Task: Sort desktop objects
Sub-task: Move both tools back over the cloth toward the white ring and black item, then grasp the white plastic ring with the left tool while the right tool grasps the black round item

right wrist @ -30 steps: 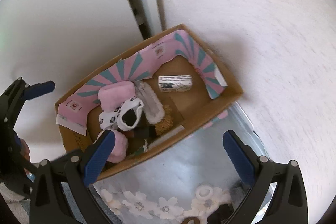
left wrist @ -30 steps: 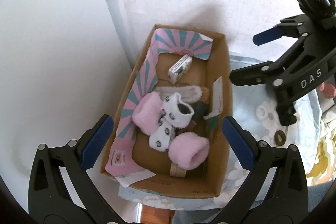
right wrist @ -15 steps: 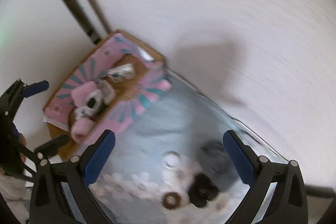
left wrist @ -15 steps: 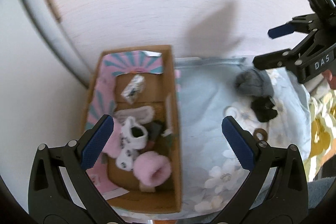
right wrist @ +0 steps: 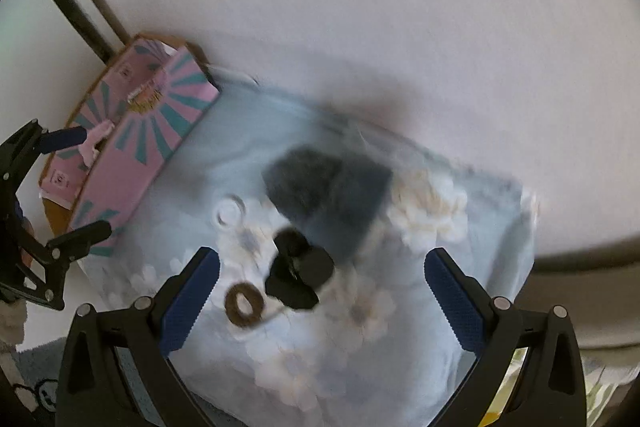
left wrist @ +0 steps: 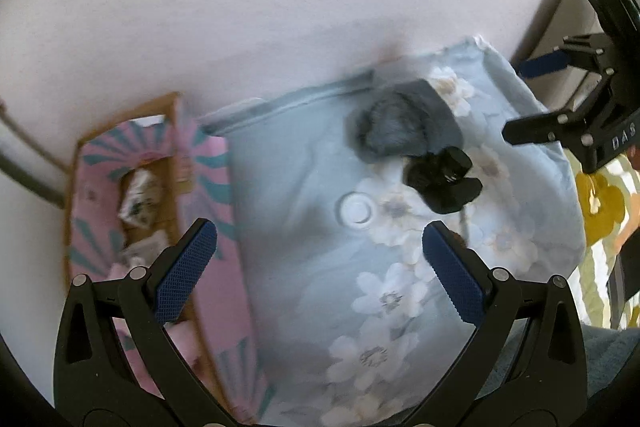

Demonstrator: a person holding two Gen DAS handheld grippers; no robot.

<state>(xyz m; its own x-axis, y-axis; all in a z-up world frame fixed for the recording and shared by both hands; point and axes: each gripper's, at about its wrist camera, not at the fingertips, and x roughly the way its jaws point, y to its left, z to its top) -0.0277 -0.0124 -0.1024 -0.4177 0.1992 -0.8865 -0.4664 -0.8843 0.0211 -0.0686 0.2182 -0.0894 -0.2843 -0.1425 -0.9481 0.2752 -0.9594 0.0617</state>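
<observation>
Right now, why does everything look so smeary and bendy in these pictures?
Left wrist view: motion blur smears the cardboard box and the flowers on the blue cloth; the left gripper stays sharp. Right wrist view: blurrier, the grey fuzzy thing is a smudge, the right gripper crisp. Both fisheye lenses curve the edges.
</observation>
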